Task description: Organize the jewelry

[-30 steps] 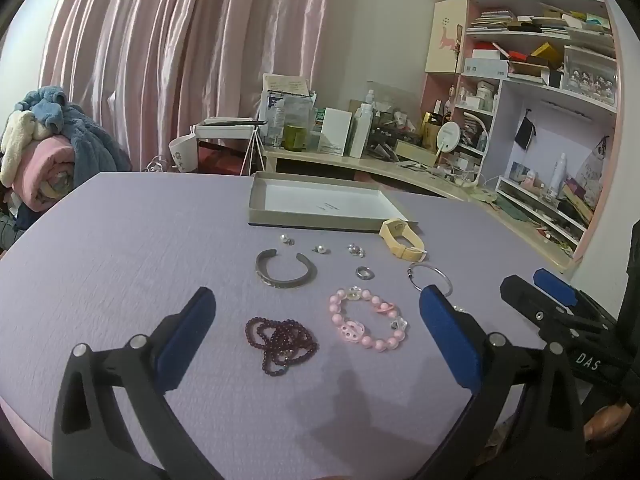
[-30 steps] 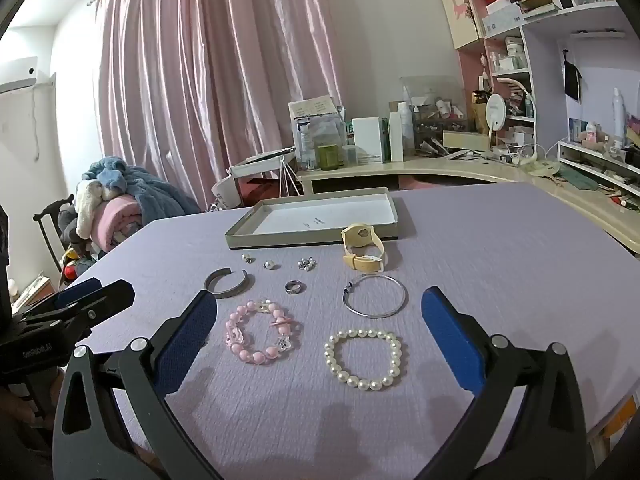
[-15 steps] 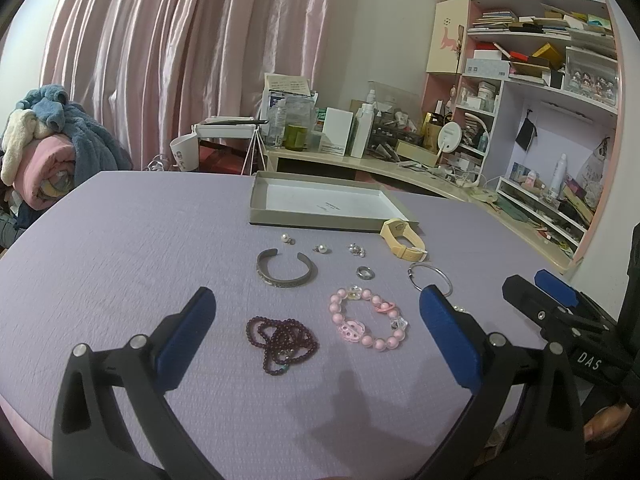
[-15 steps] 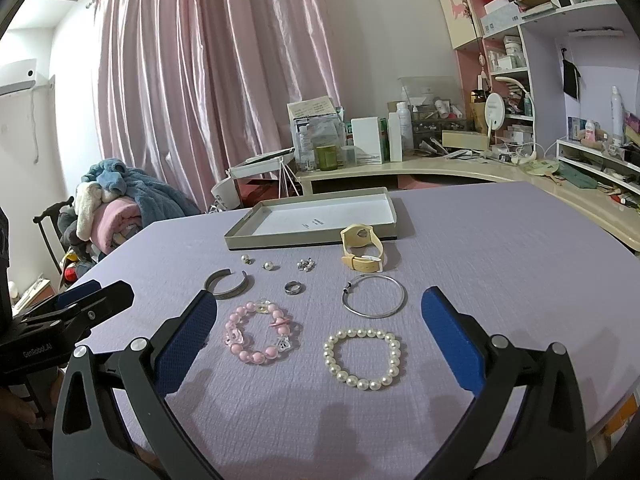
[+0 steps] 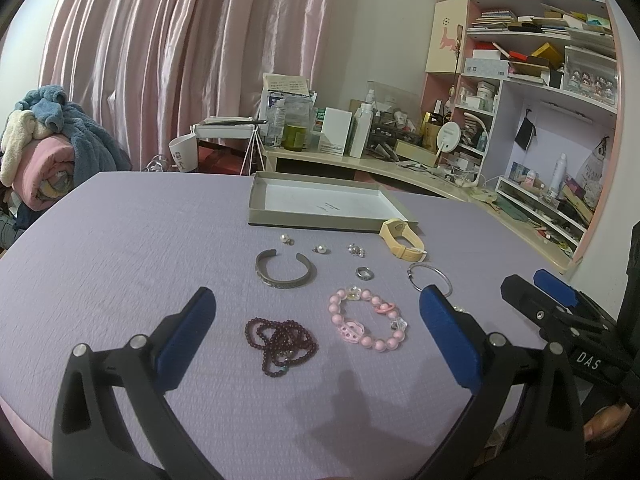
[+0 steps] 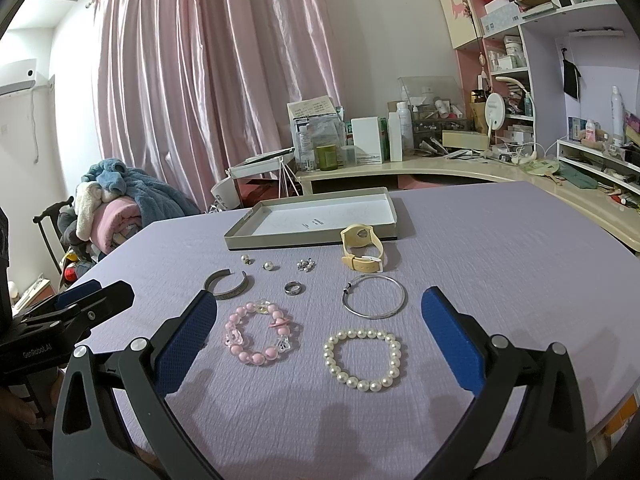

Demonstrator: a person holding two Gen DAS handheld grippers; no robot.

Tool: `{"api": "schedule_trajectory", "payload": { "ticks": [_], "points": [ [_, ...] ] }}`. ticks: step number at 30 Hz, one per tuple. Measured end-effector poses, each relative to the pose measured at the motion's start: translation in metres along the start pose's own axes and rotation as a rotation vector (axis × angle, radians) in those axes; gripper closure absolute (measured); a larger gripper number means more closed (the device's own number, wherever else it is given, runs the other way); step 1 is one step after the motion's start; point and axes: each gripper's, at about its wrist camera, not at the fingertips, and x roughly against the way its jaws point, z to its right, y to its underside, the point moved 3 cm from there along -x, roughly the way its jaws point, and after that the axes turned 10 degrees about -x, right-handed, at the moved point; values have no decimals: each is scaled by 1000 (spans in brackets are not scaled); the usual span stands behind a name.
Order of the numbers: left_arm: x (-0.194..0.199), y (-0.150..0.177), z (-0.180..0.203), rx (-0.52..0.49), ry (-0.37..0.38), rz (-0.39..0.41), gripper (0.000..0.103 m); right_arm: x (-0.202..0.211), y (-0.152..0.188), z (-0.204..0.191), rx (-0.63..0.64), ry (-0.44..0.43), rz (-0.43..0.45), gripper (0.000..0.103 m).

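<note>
Lilac-covered table [image 6: 500,248], laid with: one empty tray [image 6: 316,218]; one watch [image 6: 362,249]; five bracelets [image 6: 258,334]; one ring [image 6: 293,288]; three earring pieces [image 6: 306,265]. Left gripper [image 5: 316,322] and right gripper [image 6: 320,326] are held wide apart, nothing gripped

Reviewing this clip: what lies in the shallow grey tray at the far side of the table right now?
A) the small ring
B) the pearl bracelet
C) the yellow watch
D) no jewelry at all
D: the tray shows only its white floor, while the pearl bracelet, yellow watch and ring lie on the purple cloth outside it.
</note>
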Motion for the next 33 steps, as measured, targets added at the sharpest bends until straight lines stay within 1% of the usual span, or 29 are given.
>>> {"api": "schedule_trajectory", "payload": {
  "ticks": [11,12,33],
  "points": [
    [0,-2,0,2,-1,-2,2,-1,0,0,0,1,-1,1],
    [0,-1,0,2,0,-3,2,5,-2,8,0,1,-1,1],
    [0,-2,-1,4,-3,-4,2,1,-1,3,-2,0,-2,1]
  ]
}}
